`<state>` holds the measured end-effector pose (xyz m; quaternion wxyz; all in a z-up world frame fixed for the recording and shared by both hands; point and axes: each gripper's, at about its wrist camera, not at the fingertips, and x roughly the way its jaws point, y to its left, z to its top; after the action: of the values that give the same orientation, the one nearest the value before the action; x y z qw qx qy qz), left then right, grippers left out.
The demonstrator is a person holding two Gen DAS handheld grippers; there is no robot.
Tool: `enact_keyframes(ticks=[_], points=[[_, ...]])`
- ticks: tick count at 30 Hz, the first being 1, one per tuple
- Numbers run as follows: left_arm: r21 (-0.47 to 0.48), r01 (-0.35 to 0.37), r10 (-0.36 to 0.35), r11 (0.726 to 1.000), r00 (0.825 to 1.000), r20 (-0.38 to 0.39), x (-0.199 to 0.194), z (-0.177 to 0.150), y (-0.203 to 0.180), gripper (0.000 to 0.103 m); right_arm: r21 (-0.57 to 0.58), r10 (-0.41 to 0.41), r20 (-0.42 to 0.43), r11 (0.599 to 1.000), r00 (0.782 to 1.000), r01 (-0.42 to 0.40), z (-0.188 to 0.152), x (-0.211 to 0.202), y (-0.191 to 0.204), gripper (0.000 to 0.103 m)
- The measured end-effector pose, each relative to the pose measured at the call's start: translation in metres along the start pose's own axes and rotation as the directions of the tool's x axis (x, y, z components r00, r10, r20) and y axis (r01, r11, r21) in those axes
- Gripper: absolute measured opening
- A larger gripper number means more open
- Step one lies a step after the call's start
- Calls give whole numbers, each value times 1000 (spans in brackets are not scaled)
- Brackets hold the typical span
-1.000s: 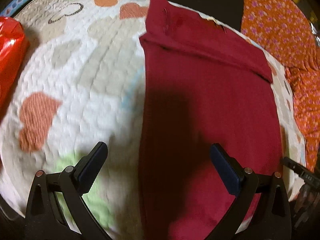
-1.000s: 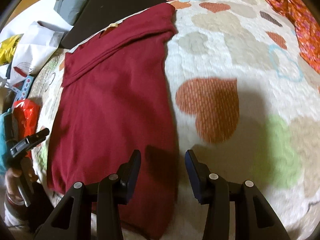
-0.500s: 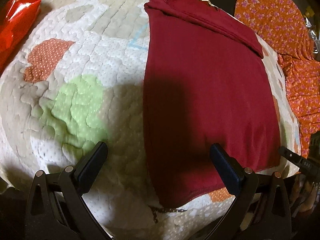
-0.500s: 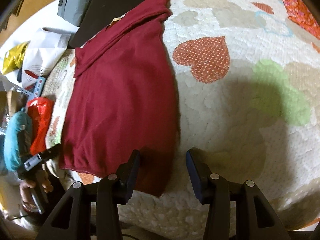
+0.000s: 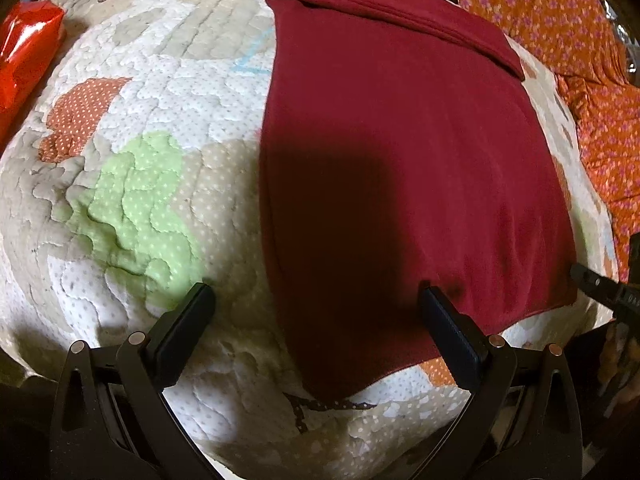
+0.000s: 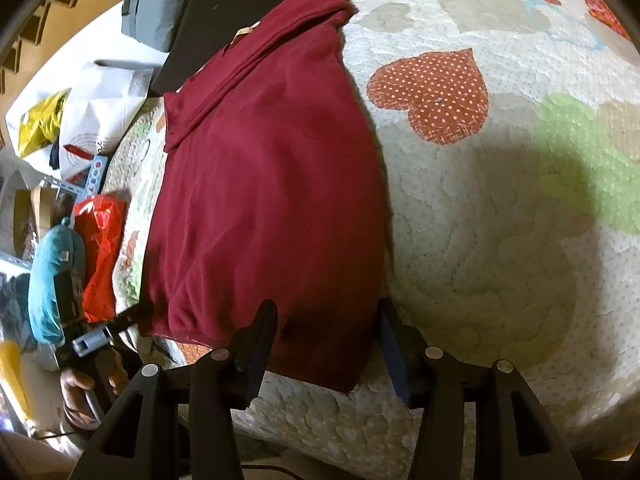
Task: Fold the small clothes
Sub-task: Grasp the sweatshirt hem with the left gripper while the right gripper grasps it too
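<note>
A dark red garment [image 5: 400, 152] lies flat on a quilted cover [image 5: 160, 80] with heart patches, folded lengthwise into a long strip, its folded top edge far from me. It also shows in the right wrist view [image 6: 272, 184]. My left gripper [image 5: 316, 304] is open and empty, hovering over the garment's near left corner, the left finger over the quilt. My right gripper [image 6: 326, 320] is open and empty, straddling the garment's near right corner. The other gripper's tip [image 5: 600, 280] shows at the right edge.
An orange flowered cloth [image 5: 560, 12] lies beyond the quilt on the right. A red plastic bag [image 6: 100, 248], a teal bundle [image 6: 52, 272], white and yellow bags [image 6: 100, 112] and a dark flat panel [image 6: 224, 4] sit off the quilt's left and far side.
Both grippers have drawn back along the garment toward its near hem, which has come into view. The garment has not moved. Both stay open.
</note>
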<state>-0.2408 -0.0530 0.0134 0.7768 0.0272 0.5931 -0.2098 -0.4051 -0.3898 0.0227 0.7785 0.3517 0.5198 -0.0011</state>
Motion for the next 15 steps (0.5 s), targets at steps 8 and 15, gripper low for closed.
enact_keyframes(ticks=[8, 15], points=[[-19, 85, -85, 996, 996, -7, -1, 0, -3, 89, -41, 16, 25, 999, 1000, -15, -5, 2, 8, 53], [-7, 160, -160, 987, 987, -13, -9, 8, -12, 11, -41, 200, 10, 979, 980, -199, 6, 1, 24, 16]])
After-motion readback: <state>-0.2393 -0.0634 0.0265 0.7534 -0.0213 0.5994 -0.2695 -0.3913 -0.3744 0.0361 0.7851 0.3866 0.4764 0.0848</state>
